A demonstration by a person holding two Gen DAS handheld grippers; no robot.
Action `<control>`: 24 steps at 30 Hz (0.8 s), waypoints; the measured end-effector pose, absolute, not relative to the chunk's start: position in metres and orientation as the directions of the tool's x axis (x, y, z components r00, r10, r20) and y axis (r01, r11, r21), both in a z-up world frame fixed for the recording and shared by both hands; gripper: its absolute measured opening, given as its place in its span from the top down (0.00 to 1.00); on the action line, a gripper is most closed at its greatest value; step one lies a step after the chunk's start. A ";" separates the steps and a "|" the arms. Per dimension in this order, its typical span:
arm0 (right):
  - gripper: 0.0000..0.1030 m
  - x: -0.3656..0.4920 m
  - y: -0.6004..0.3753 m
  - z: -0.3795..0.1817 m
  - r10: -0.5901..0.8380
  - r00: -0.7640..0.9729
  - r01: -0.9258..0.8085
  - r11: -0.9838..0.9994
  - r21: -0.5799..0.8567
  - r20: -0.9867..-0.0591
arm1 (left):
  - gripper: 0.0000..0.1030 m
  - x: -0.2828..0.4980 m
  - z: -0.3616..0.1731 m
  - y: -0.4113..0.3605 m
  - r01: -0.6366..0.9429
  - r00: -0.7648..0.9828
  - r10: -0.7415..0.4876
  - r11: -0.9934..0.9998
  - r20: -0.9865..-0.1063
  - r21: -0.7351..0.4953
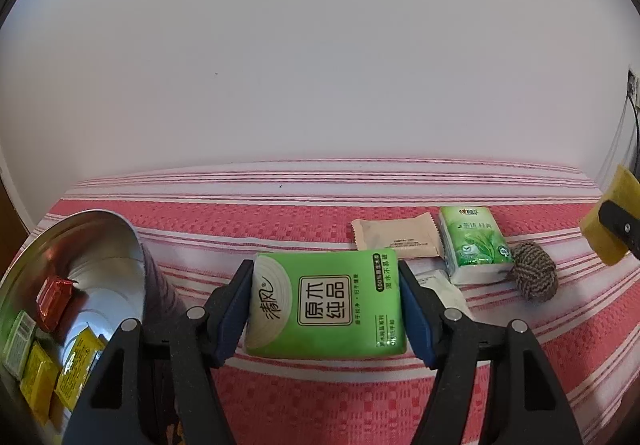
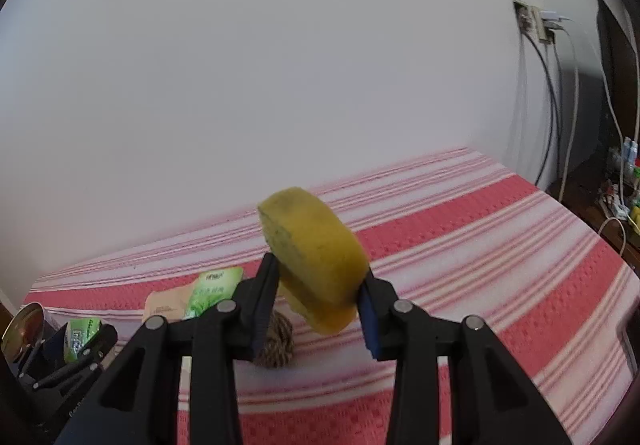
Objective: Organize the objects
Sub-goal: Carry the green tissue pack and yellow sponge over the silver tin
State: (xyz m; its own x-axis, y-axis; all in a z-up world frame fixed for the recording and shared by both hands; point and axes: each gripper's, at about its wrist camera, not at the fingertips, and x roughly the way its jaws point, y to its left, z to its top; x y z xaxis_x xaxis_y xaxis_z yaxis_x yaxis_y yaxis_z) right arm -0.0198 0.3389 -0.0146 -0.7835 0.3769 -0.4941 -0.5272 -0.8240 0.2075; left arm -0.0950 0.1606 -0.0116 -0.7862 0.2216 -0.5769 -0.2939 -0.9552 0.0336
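My left gripper is shut on a green tissue pack and holds it just over the red striped cloth. It also shows in the right wrist view. My right gripper is shut on a yellow sponge, held tilted above the cloth; the sponge shows at the far right of the left wrist view. A metal bowl at the left holds red, yellow and green packets.
On the cloth lie a beige sachet, a smaller green tissue pack, a brown yarn ball and a white packet. A white wall stands behind. Cables and a wall socket are at the right.
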 end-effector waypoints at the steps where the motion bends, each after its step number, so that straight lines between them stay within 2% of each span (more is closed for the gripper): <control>1: 0.64 -0.018 0.338 -0.015 0.382 -0.782 -0.531 -0.822 0.207 -0.493 | 0.33 -0.109 -0.017 0.167 -0.296 -0.785 0.226 -0.955 -0.576 0.028; 24: 0.63 0.029 0.259 -0.002 0.450 -0.779 -0.554 -0.820 0.143 -0.437 | 0.33 -0.063 -0.016 0.125 -0.369 -0.795 0.315 -0.929 -0.518 0.002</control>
State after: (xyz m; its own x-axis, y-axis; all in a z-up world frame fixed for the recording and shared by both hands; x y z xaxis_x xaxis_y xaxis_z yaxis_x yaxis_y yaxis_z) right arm 0.0287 0.2586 -0.0017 -0.7787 0.4499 -0.4372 -0.5541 -0.8201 0.1429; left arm -0.0634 0.1246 -0.0164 -0.7955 0.3148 -0.5178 -0.3690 -0.9294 0.0018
